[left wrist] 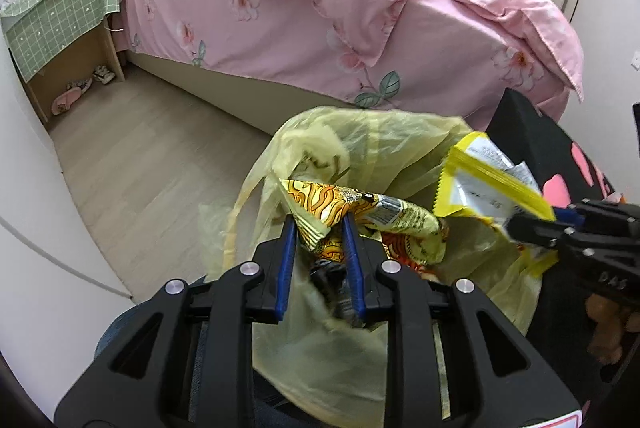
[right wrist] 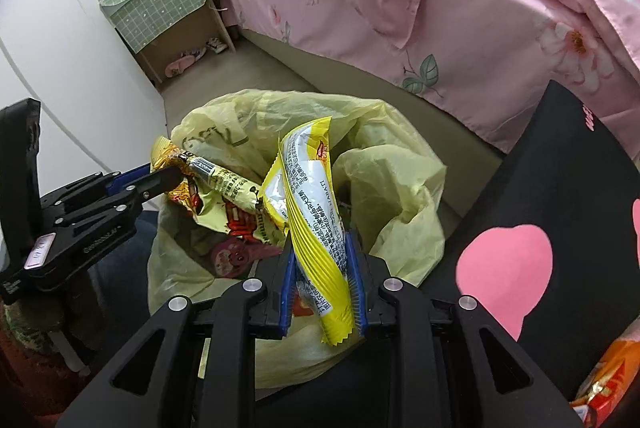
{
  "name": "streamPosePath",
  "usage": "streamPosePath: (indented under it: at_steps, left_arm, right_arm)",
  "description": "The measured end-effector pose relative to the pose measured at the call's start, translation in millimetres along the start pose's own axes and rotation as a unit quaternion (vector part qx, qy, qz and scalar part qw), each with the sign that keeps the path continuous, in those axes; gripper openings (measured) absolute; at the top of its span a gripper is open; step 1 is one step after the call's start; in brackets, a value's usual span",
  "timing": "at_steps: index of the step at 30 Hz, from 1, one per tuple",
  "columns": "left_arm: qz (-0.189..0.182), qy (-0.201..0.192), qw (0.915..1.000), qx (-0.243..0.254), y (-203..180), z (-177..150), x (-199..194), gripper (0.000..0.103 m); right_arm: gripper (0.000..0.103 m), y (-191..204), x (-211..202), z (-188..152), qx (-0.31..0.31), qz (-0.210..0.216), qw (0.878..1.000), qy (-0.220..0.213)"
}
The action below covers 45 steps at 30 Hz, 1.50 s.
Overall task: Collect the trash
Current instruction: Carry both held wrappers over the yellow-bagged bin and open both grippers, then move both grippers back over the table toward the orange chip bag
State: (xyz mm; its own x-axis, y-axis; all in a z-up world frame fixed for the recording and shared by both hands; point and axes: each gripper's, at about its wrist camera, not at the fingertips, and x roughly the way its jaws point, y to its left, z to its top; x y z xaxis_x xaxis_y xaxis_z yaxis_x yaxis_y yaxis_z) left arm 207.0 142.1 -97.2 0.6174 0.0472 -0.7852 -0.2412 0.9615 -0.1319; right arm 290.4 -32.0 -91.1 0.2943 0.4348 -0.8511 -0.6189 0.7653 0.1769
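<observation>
Left wrist view first, from its left edge across: a nightstand [left wrist: 60,39] draped in green checked cloth stands against the wall with slippers [left wrist: 66,101] beneath it, then bare wooden floor [left wrist: 152,155], then the bed [left wrist: 360,27] under a pink floral duvet. Low in the middle, the left gripper [left wrist: 320,228] has its jaws clamped on an orange-patterned snack wrapper [left wrist: 352,207], held right over the open mouth of a pale yellow trash bag [left wrist: 360,135]. Further right, the right gripper [left wrist: 532,224] reaches in from the edge, its jaws pinched on a yellow-and-white wrapper [left wrist: 480,179], also above the bag. Behind it sits a black surface with pink shapes [left wrist: 560,163].

Right wrist view, same order: the left gripper [right wrist: 168,179] enters from the left with the orange wrapper [right wrist: 224,187] hanging over the bag's rim [right wrist: 280,99]; at centre the right gripper [right wrist: 324,256] grips the yellow-and-white wrapper [right wrist: 312,195] lengthwise; a reddish packet [right wrist: 236,256] seems to lie inside the bag already. At the far right, on the black surface [right wrist: 560,167], an orange packet [right wrist: 612,376] is not yet collected.

I judge the task partway done: two pieces are held over the bag and need only releasing, and at least the orange packet remains to fetch.
</observation>
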Motion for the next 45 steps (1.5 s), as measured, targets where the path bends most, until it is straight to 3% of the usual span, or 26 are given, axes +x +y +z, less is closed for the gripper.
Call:
streamPosePath:
  at_steps: [4,6,8,11,17,24,33,36,39,45]
  left_arm:
    - [-0.007,-0.001,1.0,-0.001,-2,7,-2,0.022]
    - [-0.019,-0.003,0.9998,-0.006,0,10,-5,0.027]
    - [-0.037,-0.007,0.9991,-0.018,5,13,-10,0.043]
    - [-0.051,-0.023,0.9978,-0.036,13,18,-25,0.052]
    - [-0.056,-0.065,0.9959,-0.028,0,22,-59,0.059]
    - [-0.127,-0.079,0.9884,0.023,-57,8,-84,0.059]
    - [-0.207,-0.056,0.9701,0.114,-147,-19,-94,0.061]
    - [-0.251,-0.04,0.9572,0.138,-177,-26,-90,0.063]
    - [-0.293,-0.025,0.9437,0.152,-204,-31,-85,0.064]
    - [-0.322,0.01,0.9257,0.199,-260,-36,-62,0.069]
  right_arm:
    - [0.024,-1,-2,0,-0.01,-0.001,1.0,-0.009]
    - [0.032,0,-1,1,-0.017,-0.002,1.0,-0.009]
    - [0.041,-1,-2,-1,-0.021,-0.001,1.0,-0.013]
    - [0.049,5,-15,-6,-0.044,-0.012,0.998,-0.039]
    - [0.058,-7,-52,-28,-0.006,-0.009,0.997,-0.083]
    - [0.058,-31,-112,-77,0.032,-0.05,0.989,-0.133]
    - [0.069,-92,-193,-158,0.095,-0.134,0.969,-0.184]
    - [0.073,-109,-209,-186,0.112,-0.178,0.959,-0.189]
    - [0.073,-118,-217,-204,0.127,-0.191,0.954,-0.192]
    - [0.073,-132,-229,-228,0.125,-0.208,0.951,-0.191]
